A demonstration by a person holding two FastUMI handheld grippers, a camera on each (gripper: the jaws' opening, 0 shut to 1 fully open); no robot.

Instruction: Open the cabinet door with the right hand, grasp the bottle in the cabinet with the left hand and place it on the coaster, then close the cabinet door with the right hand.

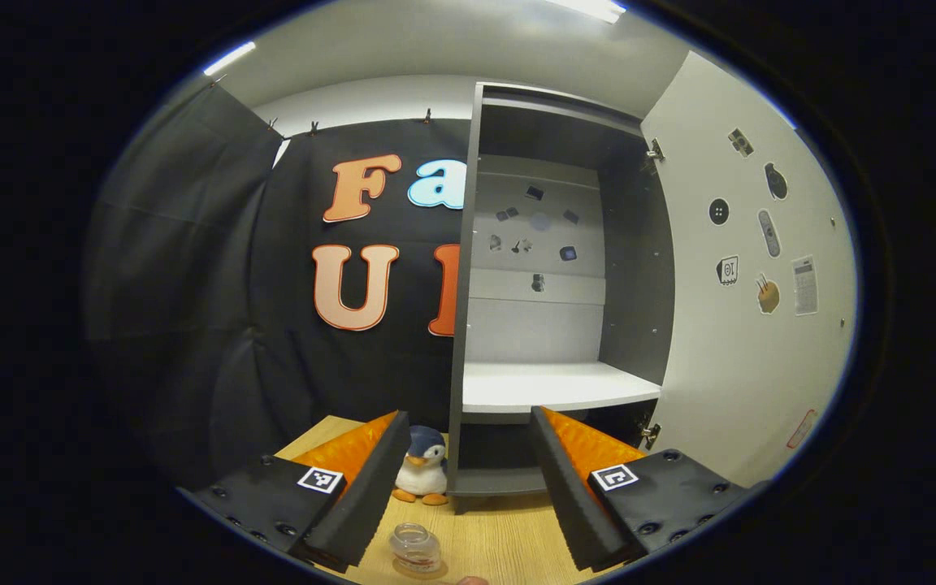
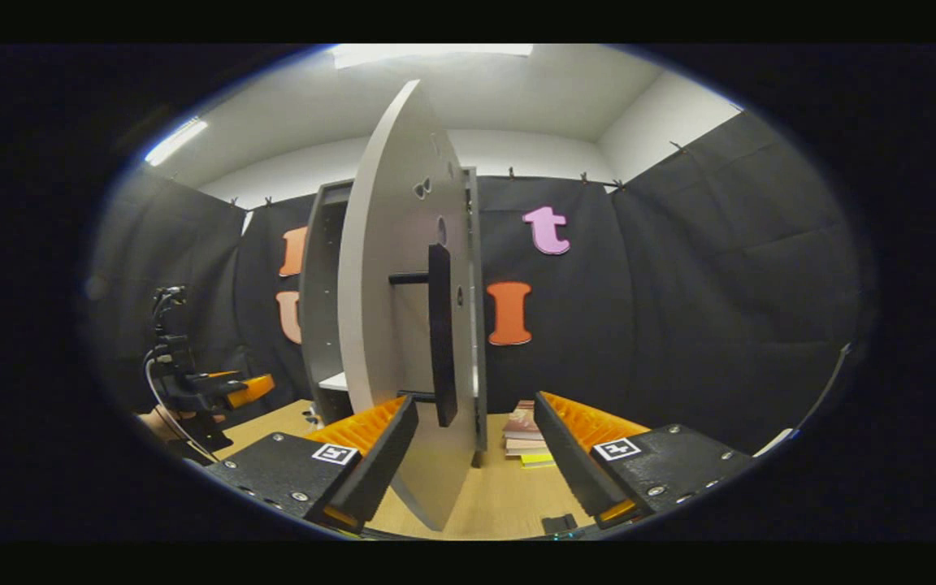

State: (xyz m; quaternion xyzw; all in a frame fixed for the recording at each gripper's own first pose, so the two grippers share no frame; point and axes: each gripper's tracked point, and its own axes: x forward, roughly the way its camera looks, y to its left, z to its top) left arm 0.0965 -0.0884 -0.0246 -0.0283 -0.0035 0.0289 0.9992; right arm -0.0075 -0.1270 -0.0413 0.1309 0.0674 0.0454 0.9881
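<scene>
The grey cabinet (image 1: 468, 268) stands open, and its white shelf (image 1: 553, 386) holds nothing. A small clear bottle (image 1: 416, 549) stands upright on the wooden table (image 1: 500, 536), low in the left gripper view, below and between the fingers of my left gripper (image 1: 466, 439). That gripper is open and apart from the bottle. Whether a coaster lies under the bottle I cannot tell. In the right gripper view the open door (image 2: 391, 309) is seen nearly edge-on with its black handle (image 2: 441, 333). My right gripper (image 2: 476, 406) is open, with the door's lower edge between its fingers.
A plush penguin (image 1: 423, 474) sits on the table left of the cabinet's foot. A stack of books (image 2: 523, 435) lies right of the cabinet. The left gripper (image 2: 220, 390) and a hand show far left in the right gripper view. Black cloth walls surround the booth.
</scene>
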